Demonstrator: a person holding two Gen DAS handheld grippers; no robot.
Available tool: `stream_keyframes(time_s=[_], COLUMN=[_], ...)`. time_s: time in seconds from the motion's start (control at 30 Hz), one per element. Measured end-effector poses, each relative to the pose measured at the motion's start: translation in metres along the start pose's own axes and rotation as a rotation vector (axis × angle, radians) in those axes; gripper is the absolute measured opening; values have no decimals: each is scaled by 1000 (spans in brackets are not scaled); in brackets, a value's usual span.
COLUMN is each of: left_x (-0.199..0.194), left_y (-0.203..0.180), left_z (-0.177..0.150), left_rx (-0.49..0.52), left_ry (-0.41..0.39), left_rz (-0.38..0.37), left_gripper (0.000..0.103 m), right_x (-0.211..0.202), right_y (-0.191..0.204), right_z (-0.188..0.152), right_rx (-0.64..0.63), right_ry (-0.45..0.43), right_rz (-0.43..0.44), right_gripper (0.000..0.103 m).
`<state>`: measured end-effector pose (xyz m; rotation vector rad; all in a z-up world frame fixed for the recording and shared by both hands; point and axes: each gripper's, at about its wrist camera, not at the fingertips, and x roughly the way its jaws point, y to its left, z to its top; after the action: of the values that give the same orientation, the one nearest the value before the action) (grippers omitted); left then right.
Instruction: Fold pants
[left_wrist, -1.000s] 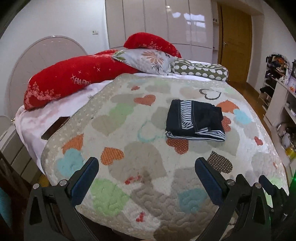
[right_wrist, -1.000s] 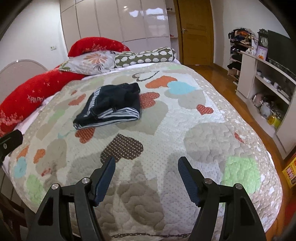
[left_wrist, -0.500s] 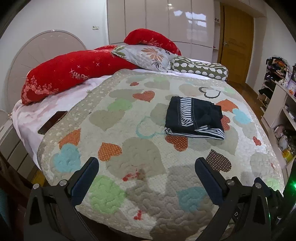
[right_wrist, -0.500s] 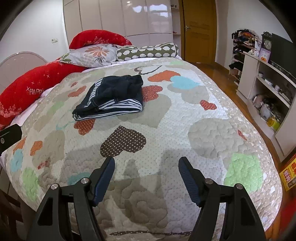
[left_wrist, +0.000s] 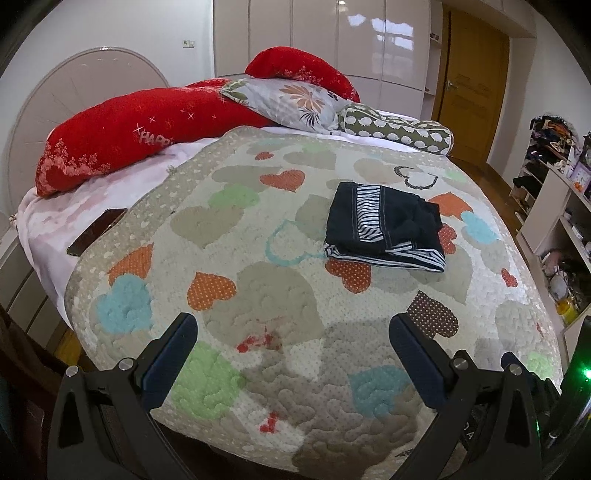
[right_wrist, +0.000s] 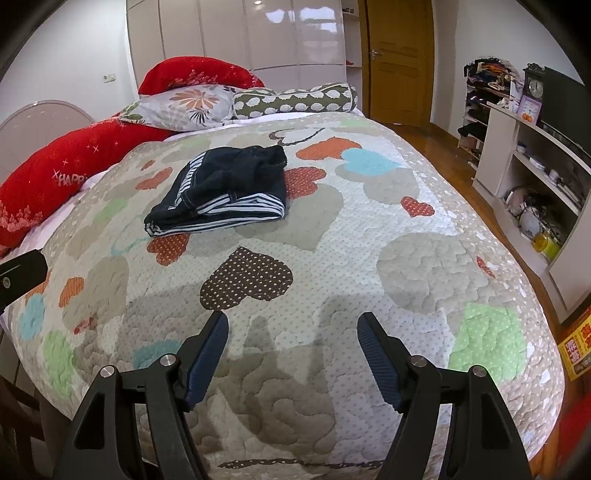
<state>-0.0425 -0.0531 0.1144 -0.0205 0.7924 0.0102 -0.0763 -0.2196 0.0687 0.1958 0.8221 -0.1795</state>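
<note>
Bedroom light falls across a heart-patterned quilt (left_wrist: 280, 295) covering the bed, with red pillows (left_wrist: 122, 144) and a spotted bolster (left_wrist: 399, 133) at its head and a wooden door (right_wrist: 399, 62) beyond. On the quilt, between the bolster and the near edge, lie the pants (left_wrist: 384, 227), a dark bundle with striped trim already folded into a compact rectangle, flat and untouched. Compared with a second ago, the bundle keeps the same shape and sits on the same hearts; only the left view has shifted a little, so more of the pillows' side shows. The left gripper (left_wrist: 291, 354) hangs over the near edge, jaws wide apart and holding nothing. The right gripper (right_wrist: 291, 350) does likewise, well apart from the pants, jaws spread and empty. Judging by this, the folding looks finished and both tools are clear of the cloth.
</note>
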Motion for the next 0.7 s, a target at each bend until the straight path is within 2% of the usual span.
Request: stream_keyframes(time_s=[0.47,0.7], left_x=[5,8], left_y=[-2,-2], left_z=[-1,-3], left_rx=[7,4], left_ry=[13,26], left_rz=[-8,-19], left_gripper=[103,103], right_x=[0,3], right_y=[0,-2], right_z=[0,0], right_rx=[9,12], right_ry=[-15,7], right_rz=[-2,-4], right_gripper=[77,77])
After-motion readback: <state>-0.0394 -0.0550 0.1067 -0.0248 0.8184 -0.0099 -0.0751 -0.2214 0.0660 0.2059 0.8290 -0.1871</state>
